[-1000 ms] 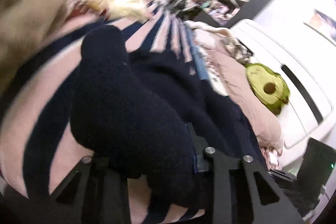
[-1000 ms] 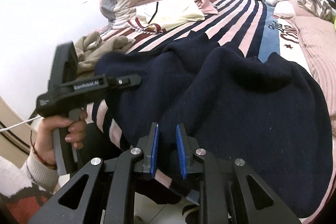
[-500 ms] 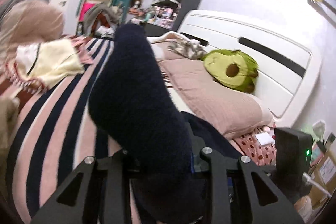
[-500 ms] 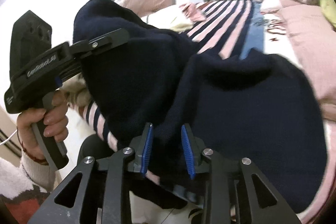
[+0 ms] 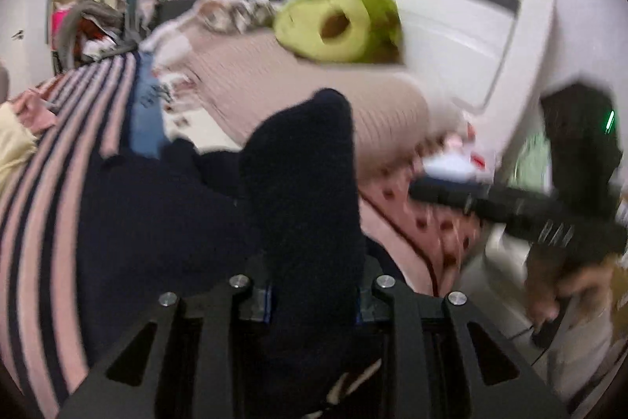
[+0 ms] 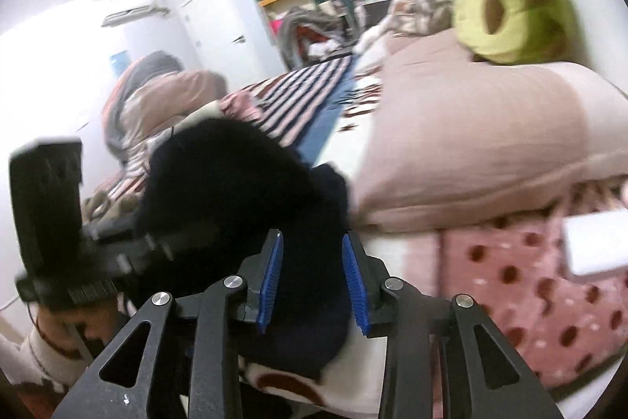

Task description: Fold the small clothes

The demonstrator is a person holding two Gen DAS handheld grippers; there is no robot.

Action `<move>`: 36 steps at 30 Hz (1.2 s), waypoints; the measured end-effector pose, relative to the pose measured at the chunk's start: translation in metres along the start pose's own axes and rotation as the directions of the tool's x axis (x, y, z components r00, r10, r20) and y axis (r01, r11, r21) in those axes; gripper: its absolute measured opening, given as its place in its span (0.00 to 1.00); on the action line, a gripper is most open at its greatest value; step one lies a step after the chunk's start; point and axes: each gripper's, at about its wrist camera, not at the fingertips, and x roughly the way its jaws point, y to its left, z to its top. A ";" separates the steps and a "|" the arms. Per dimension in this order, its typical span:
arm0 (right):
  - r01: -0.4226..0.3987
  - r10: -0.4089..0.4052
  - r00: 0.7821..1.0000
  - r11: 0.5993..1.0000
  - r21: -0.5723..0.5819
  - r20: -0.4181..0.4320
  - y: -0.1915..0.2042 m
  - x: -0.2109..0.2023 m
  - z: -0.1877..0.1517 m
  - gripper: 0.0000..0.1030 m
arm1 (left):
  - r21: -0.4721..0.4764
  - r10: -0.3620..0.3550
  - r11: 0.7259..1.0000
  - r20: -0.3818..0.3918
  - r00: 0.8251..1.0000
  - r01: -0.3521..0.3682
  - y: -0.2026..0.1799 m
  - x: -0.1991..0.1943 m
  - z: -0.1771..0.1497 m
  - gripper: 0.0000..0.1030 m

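Observation:
A dark navy fleece garment point(image 5: 165, 207) lies on the striped bed. My left gripper point(image 5: 312, 295) is shut on a thick fold of it point(image 5: 306, 183), lifted and standing up between the jaws. My right gripper point(image 6: 312, 281) is shut on another bunch of the same garment point(image 6: 243, 183), its blue pads point(image 6: 271, 277) pressing the cloth from both sides. Each gripper shows in the other's view: the right one at the right of the left wrist view point(image 5: 549, 218), the left one at the left of the right wrist view point(image 6: 59, 234). Both views are motion-blurred.
The bed has a pink and navy striped cover point(image 5: 43, 207). A pink pillow point(image 6: 471, 128) with a green avocado plush point(image 6: 510, 6) lies by the white headboard point(image 5: 463, 18). A heap of bedding point(image 6: 153, 97) sits at the far side. A polka-dot sheet point(image 6: 530, 301) is at right.
Both grippers have lifted the navy garment off the bed and swung it toward the pillow and headboard. The left gripper has come close beside the right one.

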 end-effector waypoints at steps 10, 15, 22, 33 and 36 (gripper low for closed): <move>0.030 -0.031 0.999 0.996 0.084 0.013 -0.036 -0.014 -0.005 0.27 | 0.076 -0.036 0.996 -0.089 0.995 0.043 -0.024 0.009 -0.008 0.61; 0.021 -0.023 0.999 0.998 0.067 0.027 -0.033 -0.022 -0.003 0.32 | 0.046 -0.143 0.988 -0.083 0.986 0.148 -0.021 -0.014 -0.007 0.74; -0.035 0.036 0.998 0.999 -0.020 0.043 0.001 -0.019 0.026 0.44 | -0.032 -0.187 0.982 0.011 0.982 0.187 0.008 -0.072 -0.011 0.76; -0.126 0.113 0.977 0.990 -0.064 -0.179 0.062 0.060 0.018 0.66 | -0.231 0.080 0.972 0.120 0.990 -0.050 0.109 -0.138 -0.049 0.77; -0.062 0.050 0.967 0.997 -0.040 -0.249 0.056 0.085 0.011 0.68 | -0.280 0.095 0.958 0.125 0.988 -0.057 0.124 -0.143 -0.063 0.77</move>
